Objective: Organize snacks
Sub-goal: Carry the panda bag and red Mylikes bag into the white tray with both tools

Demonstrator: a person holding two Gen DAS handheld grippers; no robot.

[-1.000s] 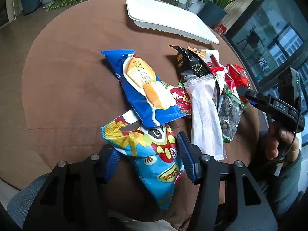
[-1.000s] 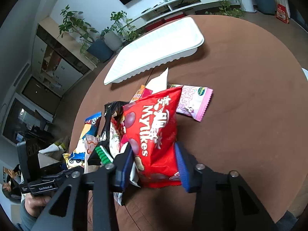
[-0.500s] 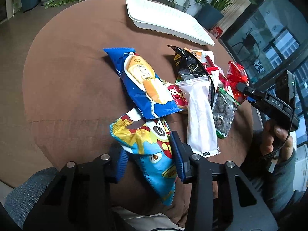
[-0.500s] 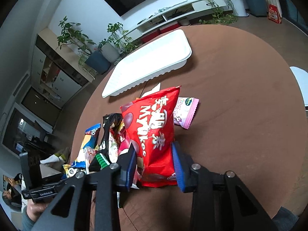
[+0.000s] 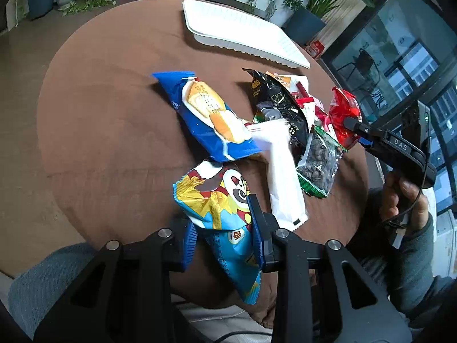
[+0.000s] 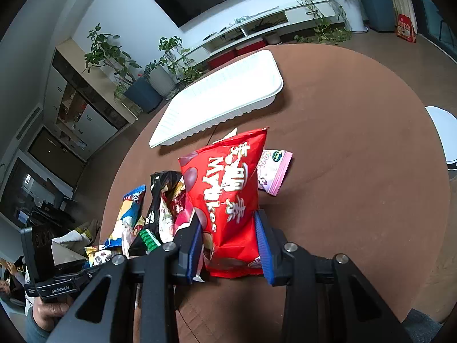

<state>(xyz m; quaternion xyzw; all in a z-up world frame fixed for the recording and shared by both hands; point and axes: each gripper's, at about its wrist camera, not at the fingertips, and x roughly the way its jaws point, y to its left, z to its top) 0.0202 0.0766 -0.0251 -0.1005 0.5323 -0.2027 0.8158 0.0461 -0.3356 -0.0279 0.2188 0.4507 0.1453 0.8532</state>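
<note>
On the round brown tabletop, the long white ribbed plastic tray sits at the far edge. The left gripper, its jaws just closing, clamps the light-blue cartoon-panda snack bag well short of the tray. The right gripper pinches the glossy red candy bag (standing upright), nearer the tray.

One white tray, two claws, and roughly eight snack packets (some overlap).
</note>
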